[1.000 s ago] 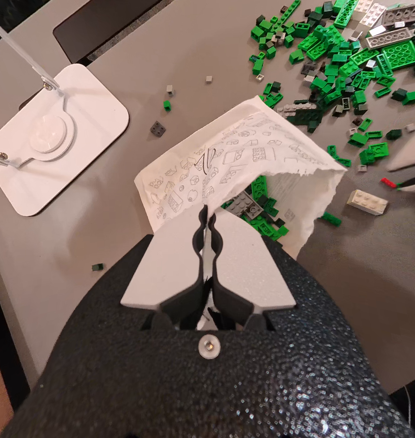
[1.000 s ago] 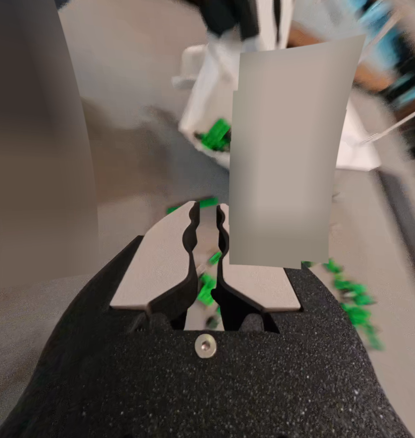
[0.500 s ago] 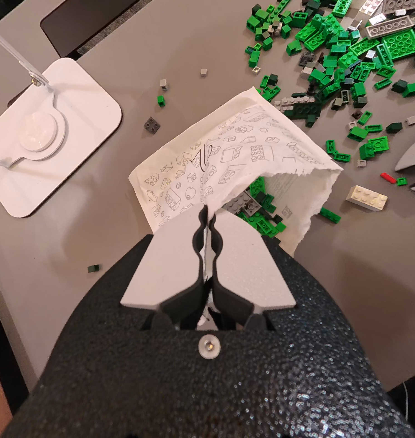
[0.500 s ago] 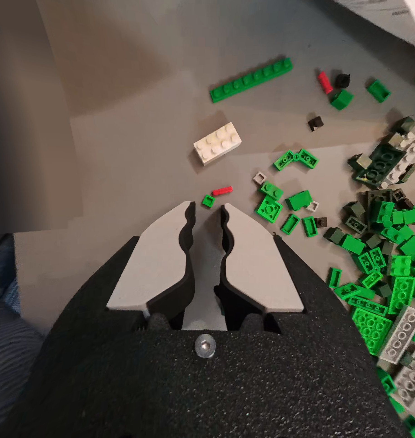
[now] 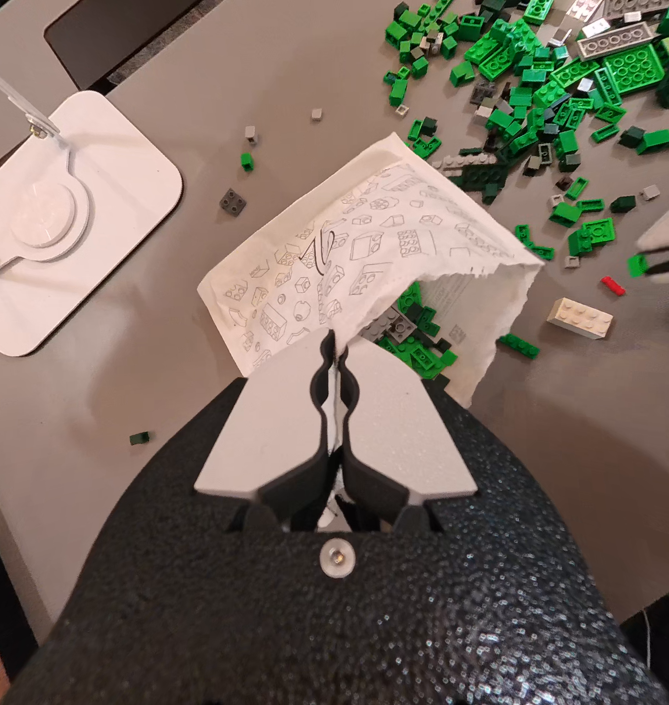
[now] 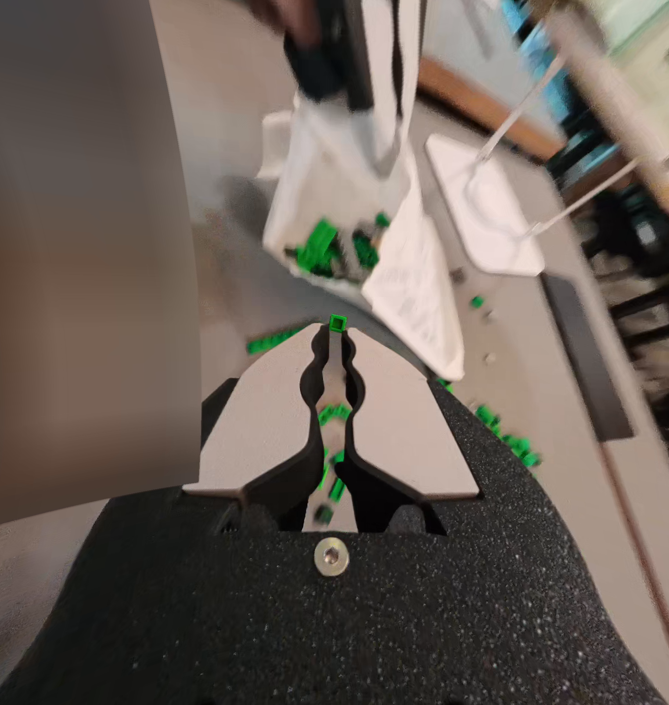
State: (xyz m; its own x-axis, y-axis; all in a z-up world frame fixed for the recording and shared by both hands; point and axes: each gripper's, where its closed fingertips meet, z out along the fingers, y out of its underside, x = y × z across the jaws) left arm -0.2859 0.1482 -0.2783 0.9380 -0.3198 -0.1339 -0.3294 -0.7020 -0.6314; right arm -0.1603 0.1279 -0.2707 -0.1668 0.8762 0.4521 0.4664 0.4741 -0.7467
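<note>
1. Left gripper [image 5: 334, 339] is clenched on the torn upper edge of a white paper bag [image 5: 367, 251] printed with brick outlines, propping open its mouth; green and grey bricks lie inside.
2. Right gripper [image 6: 337, 331] pinches a small green brick [image 6: 337, 323] at its tips, near the bag, above the grey table [image 5: 172, 381].

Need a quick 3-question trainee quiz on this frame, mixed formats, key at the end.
1. True or false: the left gripper is shut on the torn edge of the white paper bag.
2. What does the right gripper hold at its tips?
A. a red piece
B. a small green brick
C. nothing
3. Fill in: on the grey table, the white brick lies ____ the bag, not inside it.

Key
1. True; the paper is pinched between closed fingers, and the mouth gapes over green and grey bricks.
2. B; the small green brick sits between the tips.
3. Outside; it sits apart, near the red piece.
</note>
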